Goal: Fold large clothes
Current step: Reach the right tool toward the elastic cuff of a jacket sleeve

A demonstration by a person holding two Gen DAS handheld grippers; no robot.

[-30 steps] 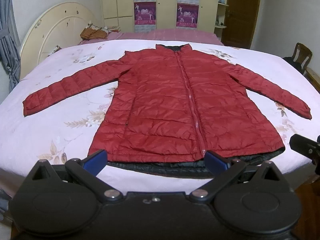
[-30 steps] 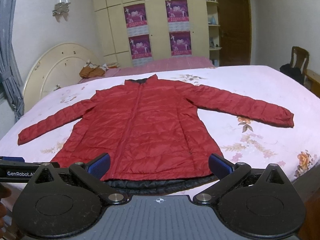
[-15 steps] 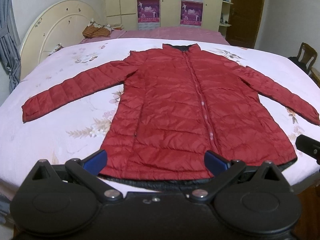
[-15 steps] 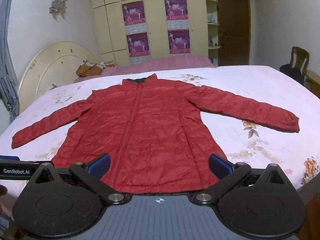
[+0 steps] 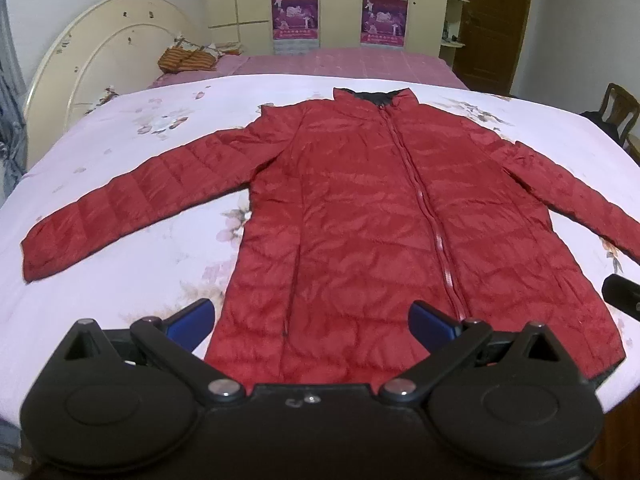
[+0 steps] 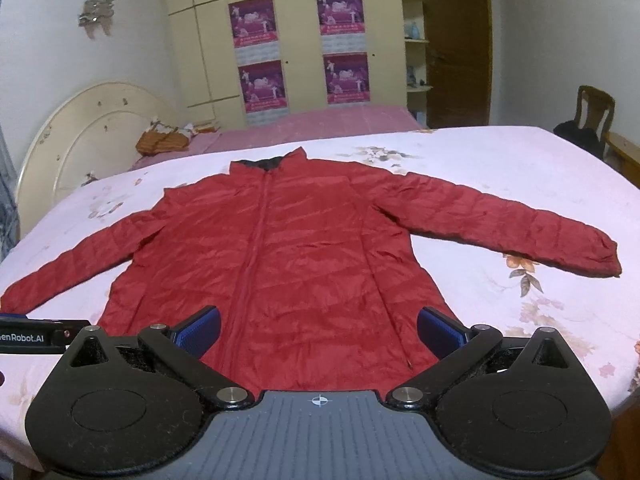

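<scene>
Both tongs closer to bed [image 5: 120,248] edge than a second ago; jacket [image 5: 360,220] hem now slips under camera bodies. Approach phase, no fold begun.

Left tongs [image 5: 310,322] wide, empty, over hem left of zipper. Right tongs [image 6: 318,330] wide, empty, over hem right of zipper. Jacket flat, zipped, sleeves spread, collar far.

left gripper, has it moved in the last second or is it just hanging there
Yes. The left gripper has moved forward over the red jacket: its hem, earlier visible beyond the fingertips, is now hidden behind the gripper.
</scene>
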